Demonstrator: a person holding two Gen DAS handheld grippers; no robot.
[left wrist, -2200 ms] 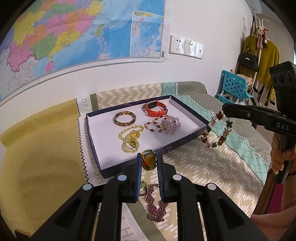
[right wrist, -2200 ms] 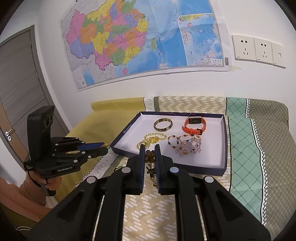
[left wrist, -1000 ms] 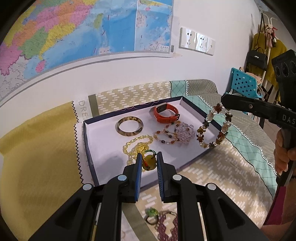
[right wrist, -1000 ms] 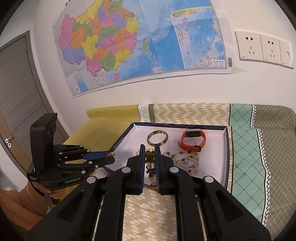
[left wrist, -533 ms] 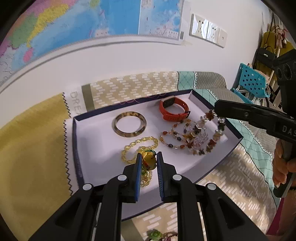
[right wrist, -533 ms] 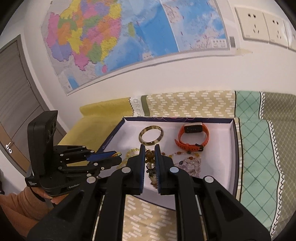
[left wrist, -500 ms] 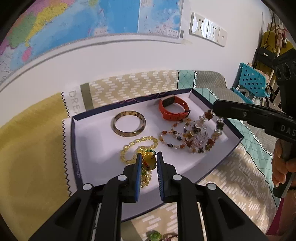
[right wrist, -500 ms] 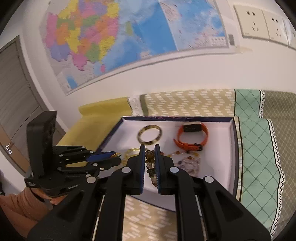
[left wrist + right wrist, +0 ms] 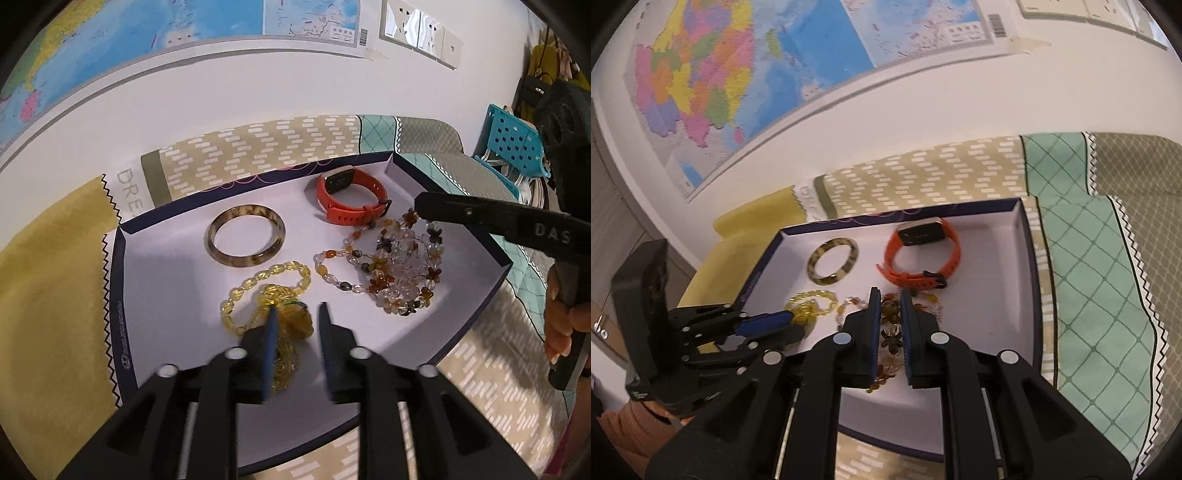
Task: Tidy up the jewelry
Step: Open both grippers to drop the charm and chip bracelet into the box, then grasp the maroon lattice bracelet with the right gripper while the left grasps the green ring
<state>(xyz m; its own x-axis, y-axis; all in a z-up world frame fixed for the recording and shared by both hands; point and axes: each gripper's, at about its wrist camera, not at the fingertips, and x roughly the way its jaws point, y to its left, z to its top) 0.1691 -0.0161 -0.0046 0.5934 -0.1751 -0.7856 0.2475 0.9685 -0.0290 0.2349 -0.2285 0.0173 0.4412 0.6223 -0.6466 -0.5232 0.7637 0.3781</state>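
A navy tray (image 9: 118, 295) with a white floor holds a mottled bangle (image 9: 214, 236), an orange watch (image 9: 347, 216), a yellow bead bracelet (image 9: 266, 275) and clear beads (image 9: 402, 247). My left gripper (image 9: 298, 321) is low over the tray and its jaws are opening. The amber pendant (image 9: 295, 325) sits between them on the yellow beads, with a gap to the right finger. My right gripper (image 9: 887, 314) is shut on the flower bead bracelet (image 9: 890, 321), and its jaws are just starting to part. In the left wrist view that bracelet (image 9: 432, 275) lies draped over the clear beads.
The tray (image 9: 1030, 277) rests on a patterned cloth (image 9: 1089, 295) against a white wall with a map (image 9: 738, 74). A hand (image 9: 561, 321) holds the right gripper's handle. A blue chair (image 9: 513, 144) stands at the far right, and a door (image 9: 605, 258) is on the left.
Both grippers came down into the tray. The left jaws parted and the amber pendant settled on the yellow beads. The flower bracelet sank from hanging in the air onto the clear beads.
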